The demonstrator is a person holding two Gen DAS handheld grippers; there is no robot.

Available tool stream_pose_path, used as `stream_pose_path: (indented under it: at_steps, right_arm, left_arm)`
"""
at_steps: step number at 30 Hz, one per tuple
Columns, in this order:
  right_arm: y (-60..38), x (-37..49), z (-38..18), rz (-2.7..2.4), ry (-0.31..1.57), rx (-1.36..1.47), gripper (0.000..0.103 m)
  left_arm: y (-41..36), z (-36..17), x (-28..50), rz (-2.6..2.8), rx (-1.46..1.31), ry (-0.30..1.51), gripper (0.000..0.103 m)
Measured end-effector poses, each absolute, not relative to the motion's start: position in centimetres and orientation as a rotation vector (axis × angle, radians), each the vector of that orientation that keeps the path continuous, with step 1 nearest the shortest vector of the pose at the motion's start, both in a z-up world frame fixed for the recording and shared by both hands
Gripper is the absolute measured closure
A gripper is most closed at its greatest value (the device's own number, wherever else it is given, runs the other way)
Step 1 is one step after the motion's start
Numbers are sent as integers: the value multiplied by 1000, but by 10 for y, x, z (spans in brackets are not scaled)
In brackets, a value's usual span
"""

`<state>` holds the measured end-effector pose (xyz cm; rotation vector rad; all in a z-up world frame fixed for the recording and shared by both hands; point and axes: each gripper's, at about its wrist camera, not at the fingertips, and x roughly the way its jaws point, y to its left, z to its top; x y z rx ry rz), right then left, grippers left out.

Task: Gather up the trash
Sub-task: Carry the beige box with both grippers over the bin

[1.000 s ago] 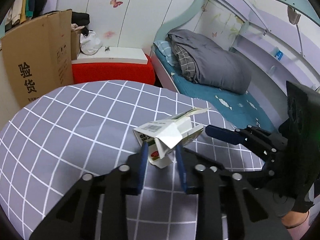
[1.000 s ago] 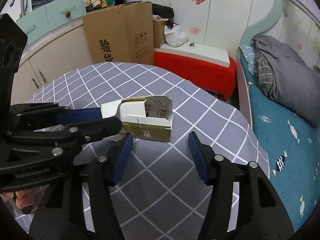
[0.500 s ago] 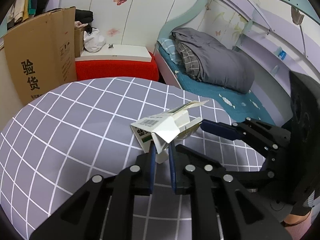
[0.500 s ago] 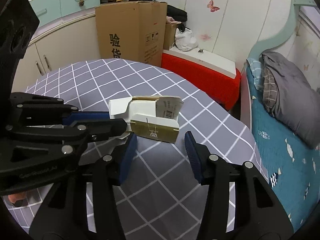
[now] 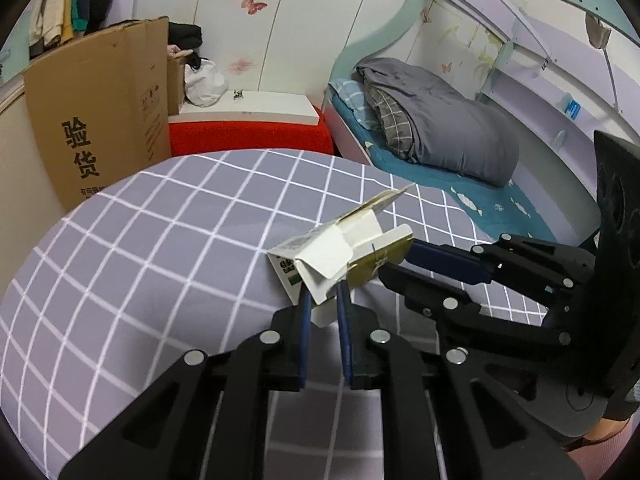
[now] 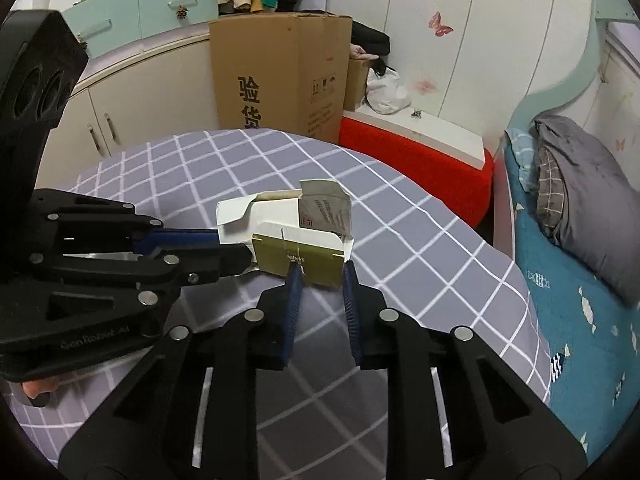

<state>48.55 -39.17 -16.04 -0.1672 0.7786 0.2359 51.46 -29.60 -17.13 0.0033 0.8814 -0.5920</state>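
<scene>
Your left gripper [image 5: 323, 300] has its two blue fingers [image 5: 304, 320] pressed tight on a white flap of the torn paper box [image 5: 340, 248]; the box is lifted just above the checked table cloth [image 5: 160, 260]; your right gripper [image 6: 319, 280] has come in around the gold end of the box [image 6: 300, 258]; its fingers [image 6: 292, 300] sit on both sides and look pinched on it; behind the table stand a big brown carton [image 6: 280, 76] and a bed [image 5: 420, 140].

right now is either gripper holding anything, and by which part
Both hold the opened carton: the left gripper pinches its white end flap, the right gripper its olive end.
</scene>
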Motion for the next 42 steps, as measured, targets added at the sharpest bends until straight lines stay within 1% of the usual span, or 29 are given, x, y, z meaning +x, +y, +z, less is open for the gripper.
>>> stream_pose_path:
  at_steps: [9, 19, 25, 32, 38, 42]
  right_arm:
    - [-324, 455, -129, 308, 734, -214, 81]
    - [-196, 410, -92, 479, 673, -287, 81]
    - [-113, 386, -84, 586, 655, -340, 81]
    - [-14, 364, -94, 712, 668, -397, 81]
    - [52, 354, -114, 784, 701, -446, 81]
    - [83, 352, -134, 812, 732, -477, 81]
  left_arm:
    - [-216, -142, 474, -543, -35, 827, 91]
    - [-74, -99, 408, -406, -83, 716, 91]
    - [12, -89, 375, -316, -130, 682, 91]
    - [113, -101, 338, -201, -193, 682, 91]
    - [172, -124, 320, -136, -240, 715, 91]
    - [195, -145, 319, -105, -255, 747, 90]
